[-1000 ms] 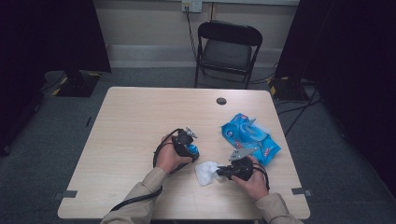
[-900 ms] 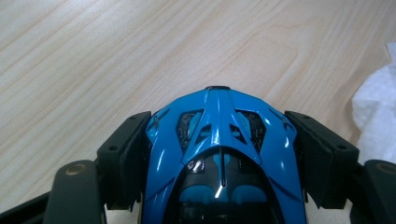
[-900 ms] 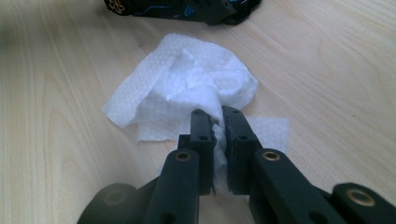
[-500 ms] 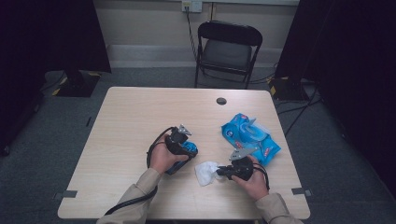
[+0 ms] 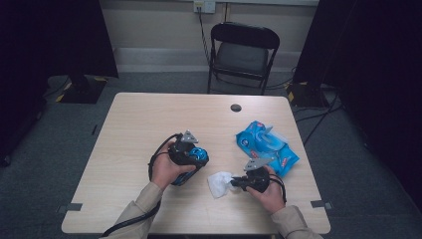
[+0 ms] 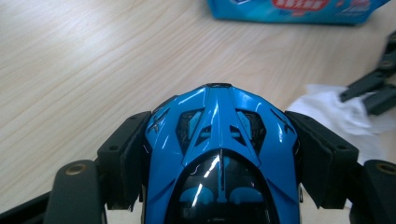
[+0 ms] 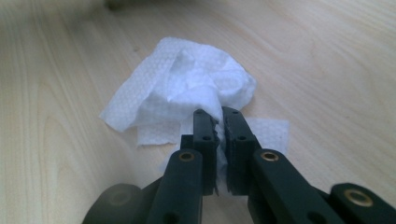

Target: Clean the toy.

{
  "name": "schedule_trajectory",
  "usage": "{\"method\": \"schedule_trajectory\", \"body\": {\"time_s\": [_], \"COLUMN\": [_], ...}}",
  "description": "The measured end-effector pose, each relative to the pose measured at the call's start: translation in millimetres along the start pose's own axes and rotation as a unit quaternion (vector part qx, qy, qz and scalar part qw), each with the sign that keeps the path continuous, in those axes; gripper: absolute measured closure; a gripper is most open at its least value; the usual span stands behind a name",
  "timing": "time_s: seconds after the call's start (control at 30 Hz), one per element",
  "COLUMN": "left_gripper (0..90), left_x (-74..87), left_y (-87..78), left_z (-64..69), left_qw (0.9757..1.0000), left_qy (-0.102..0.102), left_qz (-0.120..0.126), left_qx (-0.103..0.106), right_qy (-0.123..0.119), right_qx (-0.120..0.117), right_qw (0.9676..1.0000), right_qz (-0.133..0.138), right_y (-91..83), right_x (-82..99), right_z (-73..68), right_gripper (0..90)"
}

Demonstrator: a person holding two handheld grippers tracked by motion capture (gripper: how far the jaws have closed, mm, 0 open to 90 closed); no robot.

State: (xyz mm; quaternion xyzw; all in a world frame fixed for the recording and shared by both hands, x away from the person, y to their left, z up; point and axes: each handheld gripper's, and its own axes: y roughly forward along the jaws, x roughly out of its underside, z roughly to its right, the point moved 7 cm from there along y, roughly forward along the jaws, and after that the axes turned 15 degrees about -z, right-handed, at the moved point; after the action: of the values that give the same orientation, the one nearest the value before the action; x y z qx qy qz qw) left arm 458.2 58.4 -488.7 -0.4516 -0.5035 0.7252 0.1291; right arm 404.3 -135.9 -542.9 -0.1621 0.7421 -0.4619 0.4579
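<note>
Left of the white wipe [image 5: 219, 183], the left gripper [image 5: 191, 155] holds a glossy blue toy car [image 6: 219, 154], its jaws pressed against the car's two sides, above the table [image 5: 149, 124]. At the wipe itself, which lies crumpled on the wood, the right gripper [image 7: 217, 122] comes in from the right with its jaws pressed together on a fold of the wipe's near edge. Right of the wipe and a little farther from the person, a blue pack of wipes [image 5: 266, 144] lies flat on the table, just beside the right gripper.
</note>
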Motion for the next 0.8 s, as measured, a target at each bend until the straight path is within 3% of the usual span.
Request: {"method": "schedule_trajectory", "body": {"time_s": [0.2,0.37,0.5,0.63,0.8], "left_gripper": [26.3,26.3,26.3,26.3,26.4], "left_x": [1.4,0.8,0.7,1.6,-0.3], "left_y": [-11.8,-19.8,-23.4,-24.4,-26.2], "left_z": [9.8,20.3,27.9,32.3,33.3], "left_qw": [0.9996,0.9986,0.9976,0.9972,0.9968], "left_qy": [0.017,0.029,0.042,0.044,0.047], "left_qz": [0.018,0.031,0.037,0.042,0.049], "left_qx": [0.016,0.031,0.041,0.045,0.040], "right_qy": [0.019,0.027,0.018,0.011,-0.006], "right_qx": [0.001,-0.004,-0.009,-0.028,-0.058], "right_qw": [0.9982,0.9949,0.9925,0.9898,0.9889], "right_qz": [0.057,0.097,0.121,0.139,0.136], "right_y": [-23.4,-45.4,-63.3,-74.2,-64.9], "right_x": [-17.9,-45.2,-72.5,-97.3,-119.4], "right_z": [7.8,18.4,21.9,19.0,1.2], "right_gripper": [86.3,86.3,86.4,86.4,86.3]}}
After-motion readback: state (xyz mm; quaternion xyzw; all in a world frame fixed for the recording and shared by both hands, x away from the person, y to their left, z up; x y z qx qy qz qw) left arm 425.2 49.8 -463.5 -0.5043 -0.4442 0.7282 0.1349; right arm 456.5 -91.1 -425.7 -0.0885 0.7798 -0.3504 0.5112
